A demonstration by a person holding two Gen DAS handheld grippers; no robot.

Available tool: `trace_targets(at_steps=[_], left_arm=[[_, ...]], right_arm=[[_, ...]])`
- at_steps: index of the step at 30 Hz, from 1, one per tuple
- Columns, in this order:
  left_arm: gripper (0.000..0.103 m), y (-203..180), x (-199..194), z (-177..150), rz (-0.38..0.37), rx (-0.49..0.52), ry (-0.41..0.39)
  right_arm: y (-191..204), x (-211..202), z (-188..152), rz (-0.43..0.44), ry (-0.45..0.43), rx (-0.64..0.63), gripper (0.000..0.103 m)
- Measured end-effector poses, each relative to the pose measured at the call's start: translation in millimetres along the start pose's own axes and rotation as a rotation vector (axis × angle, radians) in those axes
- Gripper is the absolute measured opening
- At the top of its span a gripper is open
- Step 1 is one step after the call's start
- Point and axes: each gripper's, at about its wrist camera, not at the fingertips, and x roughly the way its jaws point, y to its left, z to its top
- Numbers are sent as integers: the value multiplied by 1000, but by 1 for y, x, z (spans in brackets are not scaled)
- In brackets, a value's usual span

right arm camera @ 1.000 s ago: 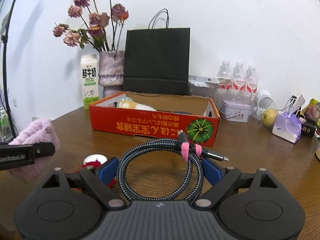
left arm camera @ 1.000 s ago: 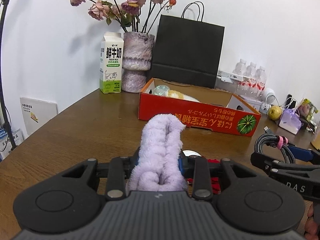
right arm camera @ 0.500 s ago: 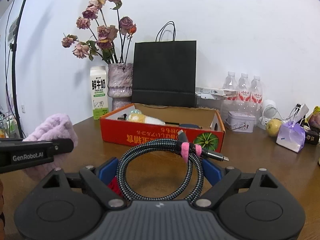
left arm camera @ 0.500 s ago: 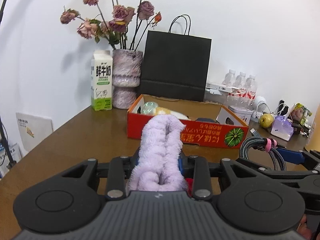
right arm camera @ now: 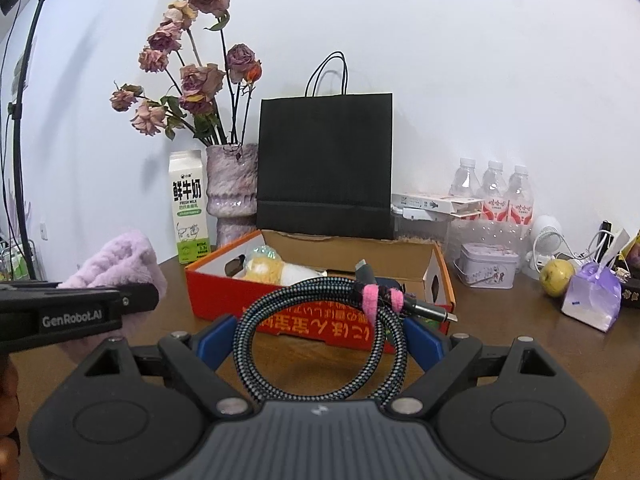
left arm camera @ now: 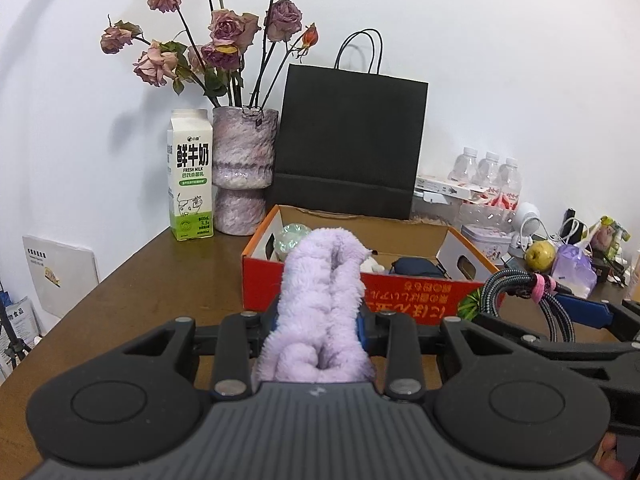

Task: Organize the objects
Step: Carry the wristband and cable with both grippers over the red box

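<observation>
Two grippers were held up side by side over the brown table, both facing the orange cardboard box. The left gripper had its fingers pressed in tight on a fluffy lilac cloth, which bulged up between them in two soft folds. The right gripper stood a good deal wider, its blue fingers set against either side of a coiled braided cable bound with a pink tie; the plug end poked out to the right. Both loads were off the table, just short of the box's near wall.

Inside the box lay a pale iridescent ball, a yellow and white soft thing and something dark navy. Behind it stood a black paper bag, a mottled pink vase of dried roses and a milk carton. Off to the right were three water bottles, a small tin, a yellowish fruit and a lilac pouch.
</observation>
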Motion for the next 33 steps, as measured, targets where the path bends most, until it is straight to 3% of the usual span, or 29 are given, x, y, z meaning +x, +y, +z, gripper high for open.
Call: trace_targets(at_steps=[33], left_arm=[[33, -15, 98, 47, -38, -37, -9]], right_arm=[[-26, 98, 46, -12, -39, 24, 89]])
